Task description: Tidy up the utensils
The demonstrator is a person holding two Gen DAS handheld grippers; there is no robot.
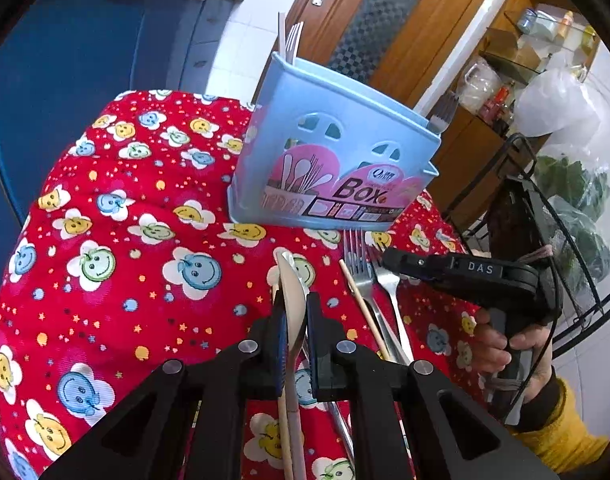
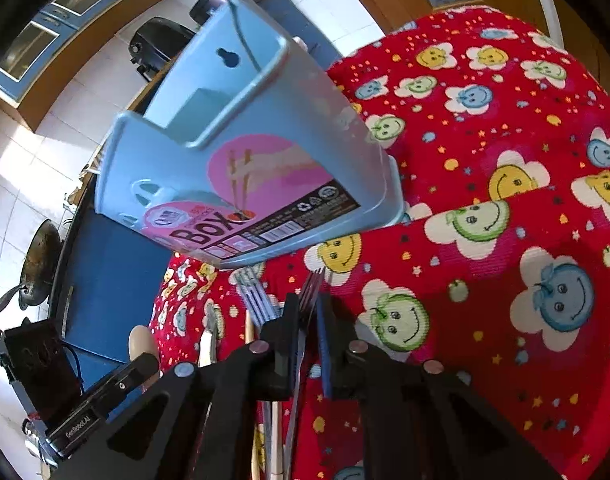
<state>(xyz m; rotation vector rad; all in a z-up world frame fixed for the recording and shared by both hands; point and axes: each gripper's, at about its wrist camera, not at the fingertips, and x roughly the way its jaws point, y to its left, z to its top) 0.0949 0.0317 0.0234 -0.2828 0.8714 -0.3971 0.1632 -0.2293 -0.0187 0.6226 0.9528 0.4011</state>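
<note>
Left gripper (image 1: 293, 320) clamped narrow on a pale spoon (image 1: 292, 292), bowl poking past the fingertips toward the blue utensil box (image 1: 333, 148) above it at frame centre; handle running back down between the pads to the lower edge. Right gripper (image 2: 307, 312) likewise pinched narrow, on a steel fork (image 2: 311, 288), tines aimed up-frame at the box base just beyond. Both long axes pointing roughly at the box, which stands upright on the red smiley tablecloth (image 1: 117, 208) (forks already in it, upper left and right corners of its rim). Loose on the cloth between the grippers: another fork (image 1: 359, 264) and a wooden chopstick (image 1: 361, 300). Right-hand fork seemingly nearer the box; each likely needing a lift above the rim, then a tip toward upright.
</note>
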